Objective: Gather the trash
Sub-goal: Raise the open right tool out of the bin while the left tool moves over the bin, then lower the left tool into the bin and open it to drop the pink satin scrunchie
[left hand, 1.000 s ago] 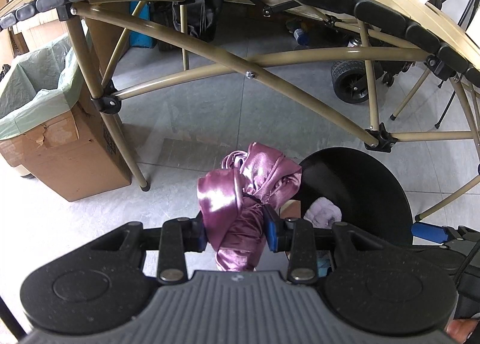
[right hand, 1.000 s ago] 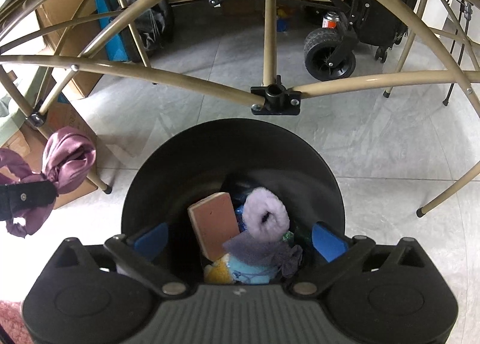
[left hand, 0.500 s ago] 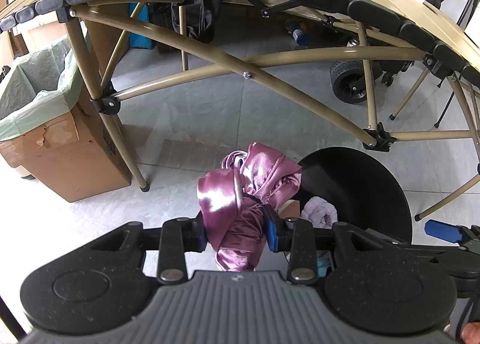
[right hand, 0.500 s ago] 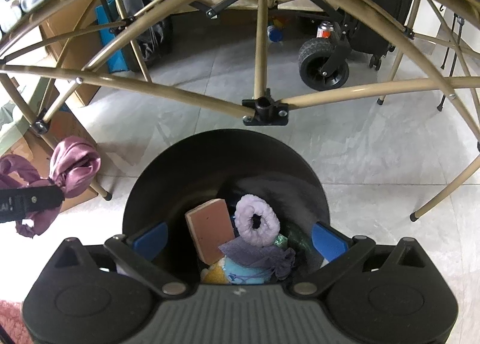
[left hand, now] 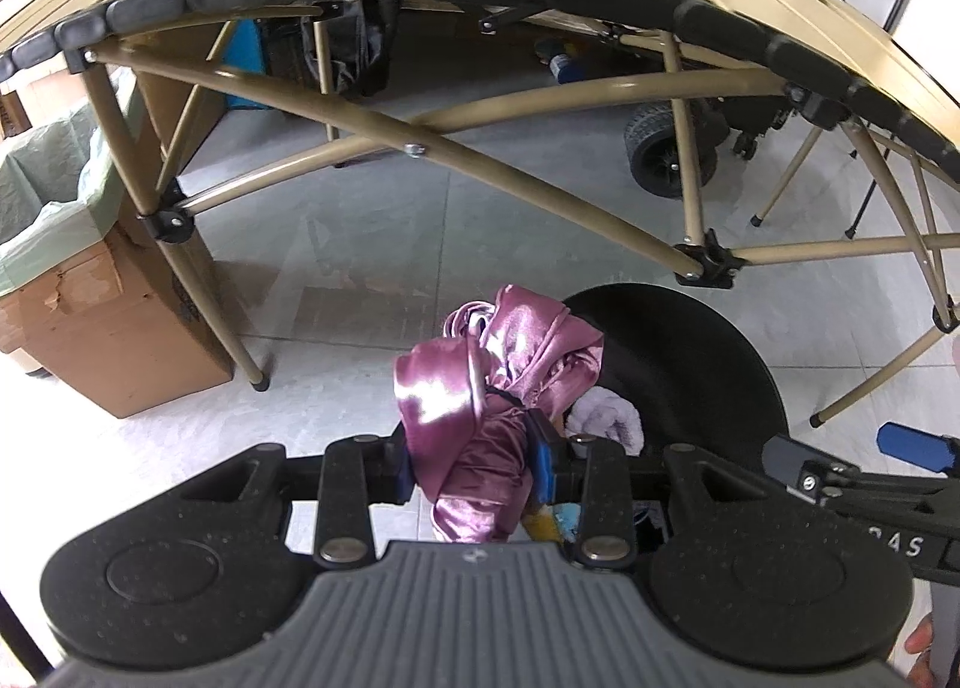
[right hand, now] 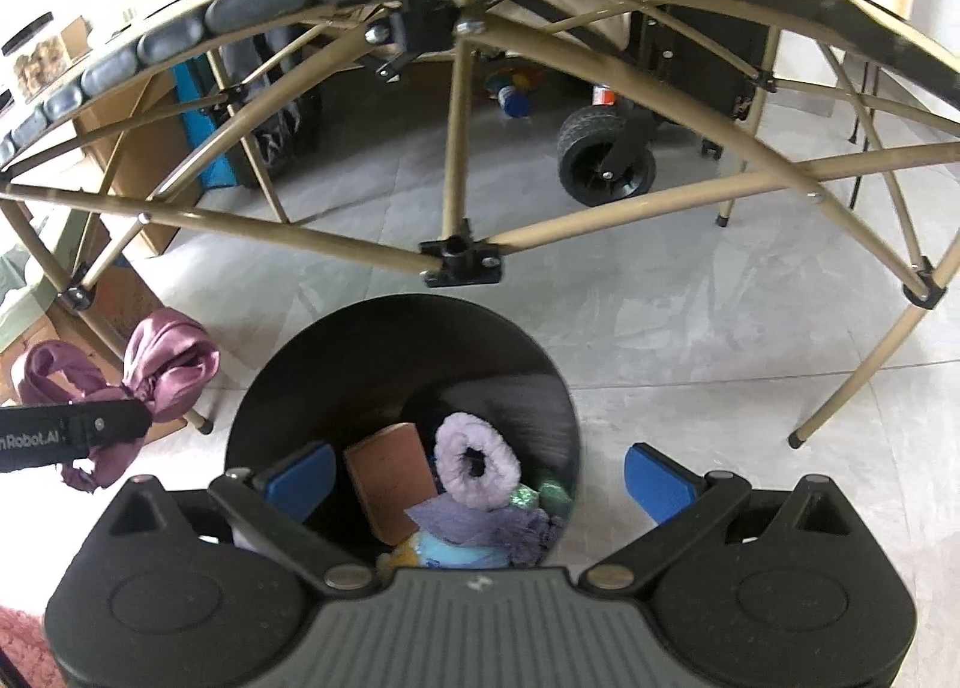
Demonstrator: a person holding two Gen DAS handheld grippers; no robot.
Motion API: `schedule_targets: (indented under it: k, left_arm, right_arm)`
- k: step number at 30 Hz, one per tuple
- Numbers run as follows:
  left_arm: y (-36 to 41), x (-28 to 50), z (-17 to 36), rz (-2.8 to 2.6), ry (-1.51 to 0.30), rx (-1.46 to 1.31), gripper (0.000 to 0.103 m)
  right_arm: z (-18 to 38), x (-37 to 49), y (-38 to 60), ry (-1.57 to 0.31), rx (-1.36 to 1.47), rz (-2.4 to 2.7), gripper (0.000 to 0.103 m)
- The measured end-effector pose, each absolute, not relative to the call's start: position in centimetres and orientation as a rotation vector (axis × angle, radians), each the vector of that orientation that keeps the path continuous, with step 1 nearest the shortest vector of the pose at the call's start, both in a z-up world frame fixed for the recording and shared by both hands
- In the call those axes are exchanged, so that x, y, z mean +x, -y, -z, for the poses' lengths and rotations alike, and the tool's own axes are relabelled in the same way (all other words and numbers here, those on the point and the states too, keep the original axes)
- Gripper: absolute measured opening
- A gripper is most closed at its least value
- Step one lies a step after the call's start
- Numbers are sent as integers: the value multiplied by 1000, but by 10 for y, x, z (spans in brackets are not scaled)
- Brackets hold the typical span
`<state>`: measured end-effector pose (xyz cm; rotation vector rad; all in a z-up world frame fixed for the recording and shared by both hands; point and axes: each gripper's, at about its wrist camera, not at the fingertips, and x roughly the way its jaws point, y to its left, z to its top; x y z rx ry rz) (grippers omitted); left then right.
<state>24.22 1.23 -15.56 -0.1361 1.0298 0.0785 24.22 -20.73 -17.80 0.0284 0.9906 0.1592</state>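
Note:
My left gripper (left hand: 474, 463) is shut on a crumpled purple satin cloth (left hand: 486, 388), held in the air just left of the round black bin (left hand: 708, 352). In the right wrist view the same cloth (right hand: 162, 367) hangs from the left gripper's finger at the left edge. My right gripper (right hand: 480, 475) hovers open over the black bin (right hand: 300, 388) with nothing between its blue pads (right hand: 654, 481). Inside the bin lie a lilac fluffy scrunchie (right hand: 477, 460), a brown block (right hand: 393, 478), a purple scrap and a light blue item.
A tan folding table frame (left hand: 510, 166) with black edge caps arches over the tiled floor. A cardboard box lined with a green bag (left hand: 54, 244) stands at the left. A black wheel (right hand: 603, 163) and tripod legs (left hand: 888, 28) sit behind the table.
The right gripper has risen and pulled back from the bin, so more of the table edge shows above. The left gripper with the cloth has stayed almost still.

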Motion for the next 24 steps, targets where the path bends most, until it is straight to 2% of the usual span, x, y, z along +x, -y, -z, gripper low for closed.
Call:
schedule_targets:
  k: [24]
  left_arm:
    - [77, 258, 176, 24, -1074, -56, 36]
  right_arm:
    - [125, 217, 293, -858, 131, -20, 103]
